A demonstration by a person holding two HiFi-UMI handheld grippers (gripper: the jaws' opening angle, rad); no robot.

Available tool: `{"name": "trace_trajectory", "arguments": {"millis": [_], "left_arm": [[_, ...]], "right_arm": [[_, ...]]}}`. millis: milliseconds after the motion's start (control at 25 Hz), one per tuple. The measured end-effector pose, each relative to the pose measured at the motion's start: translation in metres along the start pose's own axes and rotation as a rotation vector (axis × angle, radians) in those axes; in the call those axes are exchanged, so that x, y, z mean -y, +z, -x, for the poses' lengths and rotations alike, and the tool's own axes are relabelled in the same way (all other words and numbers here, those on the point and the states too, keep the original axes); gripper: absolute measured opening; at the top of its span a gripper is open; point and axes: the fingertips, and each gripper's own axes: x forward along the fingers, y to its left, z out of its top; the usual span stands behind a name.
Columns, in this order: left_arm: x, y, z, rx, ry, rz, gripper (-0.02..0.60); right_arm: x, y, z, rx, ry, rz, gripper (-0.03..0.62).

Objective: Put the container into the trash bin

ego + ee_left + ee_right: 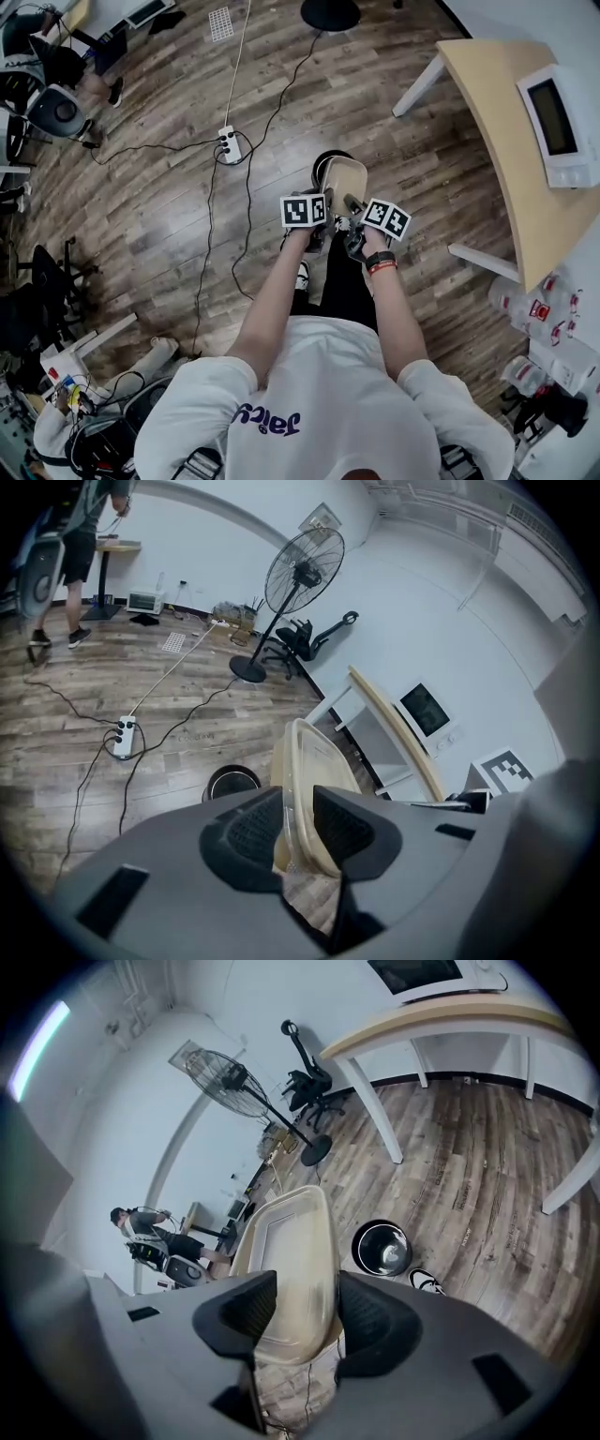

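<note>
A beige see-through container [343,180] is held tilted over the floor between both grippers. My left gripper [323,217] is shut on its left rim and my right gripper [356,214] on its right side. Just beyond it a round black trash bin [328,157] stands on the wood floor, partly hidden by the container. In the left gripper view the container [309,771] rises edge-on from the gripper [298,827], with the bin [232,782] below and to its left. In the right gripper view the container [286,1260] fills the gripper [300,1312], and the bin [382,1247] lies to its right.
A white power strip [229,143] with trailing cables lies on the floor to the left. A wooden desk [506,141] with a white appliance [561,117] stands at the right. A floor fan [302,574] and office chairs stand farther off. The person's shoe [302,275] is near the bin.
</note>
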Motion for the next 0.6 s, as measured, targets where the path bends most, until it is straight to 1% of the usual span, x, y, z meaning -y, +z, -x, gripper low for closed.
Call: {"name": "trace_trajectory", "arguments": {"millis": [200,440,600], "left_arm": [[-0.017,0.000,-0.033,0.002,0.008,0.037,0.106],[-0.042,0.007,-0.069,-0.004,0.033,0.047,0.104],[-0.059,0.003,-0.091,-0.024,0.047,0.058,0.104]], "right_arm": [[0.019,0.013,-0.030,-0.039,-0.016,0.025,0.199],[0.035,0.022,-0.071,-0.074,-0.019,0.023,0.202],[0.048,0.024,-0.097,-0.108,-0.030,0.032,0.202]]}}
